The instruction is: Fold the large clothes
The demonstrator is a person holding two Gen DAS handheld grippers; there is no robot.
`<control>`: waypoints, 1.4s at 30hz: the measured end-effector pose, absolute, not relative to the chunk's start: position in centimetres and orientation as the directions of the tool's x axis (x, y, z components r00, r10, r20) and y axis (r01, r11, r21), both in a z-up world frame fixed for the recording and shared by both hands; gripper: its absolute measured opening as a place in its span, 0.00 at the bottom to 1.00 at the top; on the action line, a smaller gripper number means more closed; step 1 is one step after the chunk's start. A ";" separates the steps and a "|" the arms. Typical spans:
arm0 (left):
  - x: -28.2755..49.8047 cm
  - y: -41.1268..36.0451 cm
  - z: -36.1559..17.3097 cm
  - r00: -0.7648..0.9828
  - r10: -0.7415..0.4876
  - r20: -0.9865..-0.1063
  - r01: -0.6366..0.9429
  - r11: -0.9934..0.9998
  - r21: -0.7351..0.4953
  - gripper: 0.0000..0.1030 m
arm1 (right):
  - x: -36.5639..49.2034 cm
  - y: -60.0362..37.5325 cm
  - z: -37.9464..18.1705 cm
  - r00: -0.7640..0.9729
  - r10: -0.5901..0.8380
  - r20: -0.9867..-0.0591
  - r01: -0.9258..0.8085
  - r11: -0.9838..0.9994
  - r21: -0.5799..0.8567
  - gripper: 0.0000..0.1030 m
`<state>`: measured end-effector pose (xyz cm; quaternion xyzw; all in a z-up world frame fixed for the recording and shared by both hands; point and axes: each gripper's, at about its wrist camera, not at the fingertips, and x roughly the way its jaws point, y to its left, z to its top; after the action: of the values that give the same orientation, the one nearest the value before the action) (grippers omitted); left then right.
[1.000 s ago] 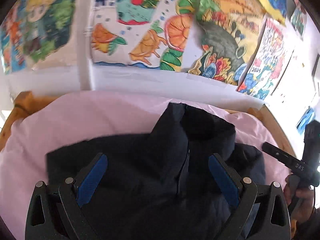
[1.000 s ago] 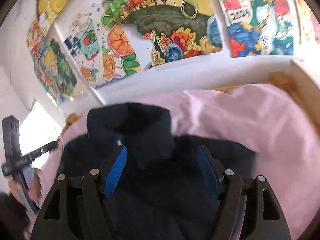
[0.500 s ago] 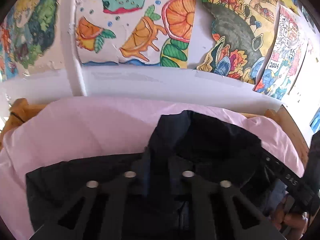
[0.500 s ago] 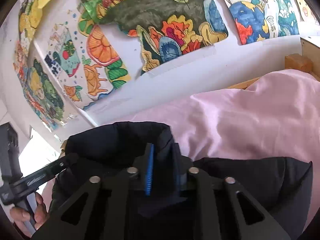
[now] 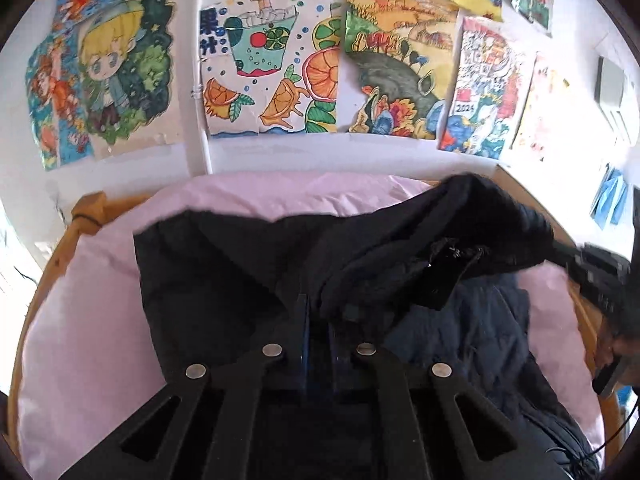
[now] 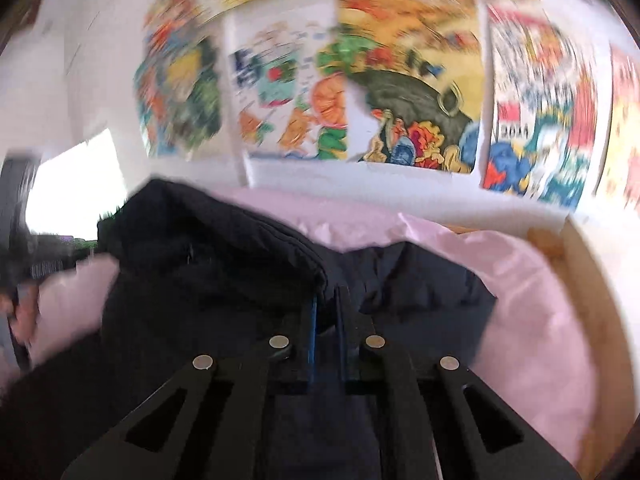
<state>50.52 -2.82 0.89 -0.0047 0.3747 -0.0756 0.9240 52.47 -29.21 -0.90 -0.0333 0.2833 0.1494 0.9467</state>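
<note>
My left gripper [image 5: 318, 312] is pinched tight on the dark navy padded jacket [image 5: 240, 272] — the blue pads are almost together with a fold of the fabric clamped between them. From this view the jacket lies spread across the pink sheet [image 5: 92, 320], its near part under my fingers, while its collar end [image 5: 472, 216] is lifted and dragged off to the right in a thick roll. A shiny black tab [image 5: 444, 276] hangs from that raised part.

My right gripper [image 6: 326, 308] is likewise pressed together on the jacket [image 6: 192, 304], gripping a seamed edge [image 6: 280, 240] of it just above the pads. That view is blurred, so finer detail of the cloth is lost. The lifted fabric rises to the left, and the pink sheet [image 6: 520, 292] shows beyond it and to the right, running up to the wooden bed frame [image 6: 592, 300].

At the right edge of the left camera I can see my right hand [image 5: 616, 352] wrapped round its black tool; at the left edge of the right camera, my left hand [image 6: 20, 316] shows as a smear.

Behind the bed, the white wall [image 5: 280, 156] carries a row of children's drawings — a blond cartoon figure [image 5: 116, 76], orange slices and a drink [image 5: 272, 68], and a dark bull [image 5: 396, 80].
</note>
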 end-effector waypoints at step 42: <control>49.2 0.5 -8.0 0.648 -0.271 -0.712 0.217 0.962 -0.168 0.08 | 55.6 -23.3 -10.1 0.676 0.271 -0.685 -0.400 0.916 -0.032 0.10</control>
<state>49.16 0.46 -8.04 -0.0339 0.3974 -0.1345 0.9071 55.58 -23.31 -10.07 -0.0900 0.3579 0.1840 0.9110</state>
